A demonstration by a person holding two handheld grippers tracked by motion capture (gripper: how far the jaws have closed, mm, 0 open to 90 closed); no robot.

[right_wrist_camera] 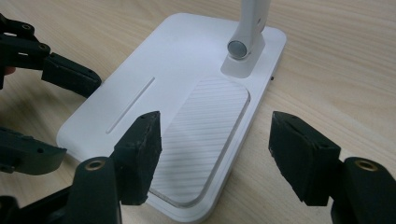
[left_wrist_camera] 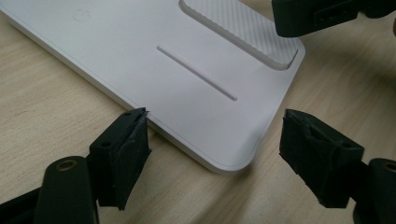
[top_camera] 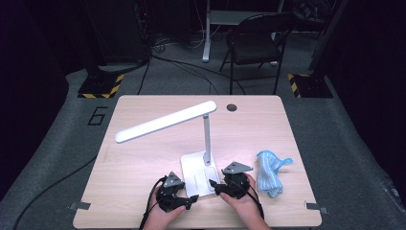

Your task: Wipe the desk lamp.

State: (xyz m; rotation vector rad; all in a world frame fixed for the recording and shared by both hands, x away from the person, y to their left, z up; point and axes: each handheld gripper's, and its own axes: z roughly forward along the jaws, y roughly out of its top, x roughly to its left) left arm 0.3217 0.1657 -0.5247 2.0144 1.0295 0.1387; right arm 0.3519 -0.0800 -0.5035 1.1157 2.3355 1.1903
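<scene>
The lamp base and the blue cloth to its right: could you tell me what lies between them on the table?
In the high view, the right gripper and its hand sit between the lamp base and the blue cloth.

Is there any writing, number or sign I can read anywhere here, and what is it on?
"6": a large dark numeral on the grey floor, left of the table.
A small round symbol, likely a power mark, on the white lamp base in the left gripper view at: too faint to read surely.
Yellow and black hazard stripes on the stand feet: a pattern, no words.
No other text is readable.
</scene>
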